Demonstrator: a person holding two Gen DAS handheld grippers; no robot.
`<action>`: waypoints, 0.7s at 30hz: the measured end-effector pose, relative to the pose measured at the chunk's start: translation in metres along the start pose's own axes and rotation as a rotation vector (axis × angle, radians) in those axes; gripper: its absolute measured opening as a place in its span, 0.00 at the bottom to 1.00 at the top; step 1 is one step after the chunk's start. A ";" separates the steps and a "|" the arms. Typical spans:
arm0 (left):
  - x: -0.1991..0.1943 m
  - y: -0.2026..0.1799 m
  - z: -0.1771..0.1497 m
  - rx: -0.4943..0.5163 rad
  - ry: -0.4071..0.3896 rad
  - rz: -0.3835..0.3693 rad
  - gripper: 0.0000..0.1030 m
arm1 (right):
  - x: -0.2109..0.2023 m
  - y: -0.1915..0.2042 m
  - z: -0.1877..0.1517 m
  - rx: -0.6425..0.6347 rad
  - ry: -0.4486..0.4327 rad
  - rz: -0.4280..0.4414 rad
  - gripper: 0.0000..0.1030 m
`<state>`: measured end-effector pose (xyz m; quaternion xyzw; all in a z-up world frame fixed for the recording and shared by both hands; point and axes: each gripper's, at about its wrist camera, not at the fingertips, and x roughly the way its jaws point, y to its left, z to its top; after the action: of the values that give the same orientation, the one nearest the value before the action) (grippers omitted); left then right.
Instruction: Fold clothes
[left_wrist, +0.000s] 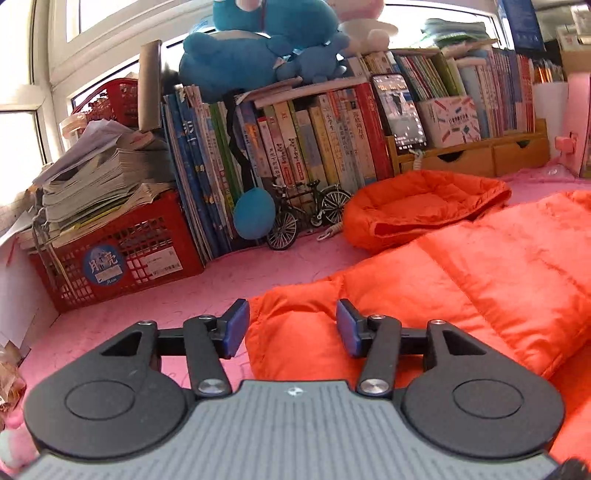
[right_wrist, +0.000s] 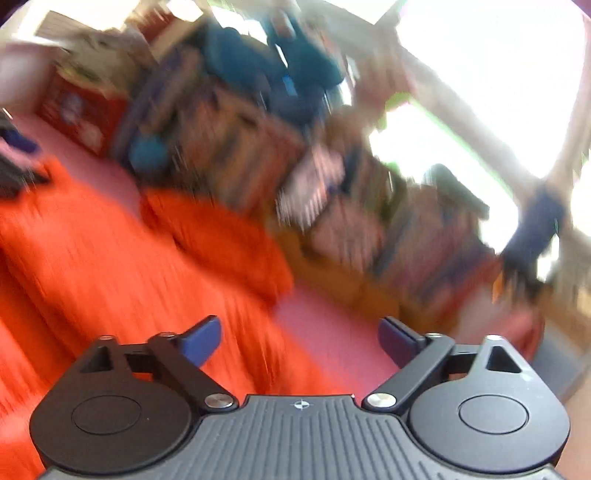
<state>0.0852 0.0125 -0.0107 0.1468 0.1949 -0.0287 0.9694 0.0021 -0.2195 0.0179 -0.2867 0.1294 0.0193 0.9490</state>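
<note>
Pink tabletop (left_wrist: 110, 332), orange jacket (left_wrist: 461, 280) between left jaws

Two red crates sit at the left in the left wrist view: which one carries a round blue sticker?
The lower red crate, standing on the pink surface under a paper stack. The other red crate sits higher by the window, with no sticker visible.

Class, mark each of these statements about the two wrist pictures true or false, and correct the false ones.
1. The left claw is open around the edge of the orange puffer jacket. True.
2. The jacket is blue. False: it is orange.
3. The right claw is clamped on the hood. False: it is open and holds nothing.
4. A model bicycle stands before the books. True.
5. The surface is green. False: it is pink.
</note>
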 end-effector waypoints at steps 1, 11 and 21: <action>0.003 -0.001 -0.002 -0.002 0.009 -0.002 0.49 | 0.001 0.012 0.012 -0.037 -0.034 0.000 0.95; 0.022 -0.013 -0.004 0.068 0.132 0.028 0.51 | 0.066 0.102 0.059 -0.146 -0.018 0.201 0.94; 0.028 -0.029 -0.007 0.188 0.158 0.074 0.56 | 0.084 0.044 -0.015 -0.041 0.140 0.051 0.96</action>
<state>0.1047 -0.0128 -0.0358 0.2460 0.2617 0.0004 0.9333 0.0751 -0.1938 -0.0398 -0.3033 0.2021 0.0259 0.9309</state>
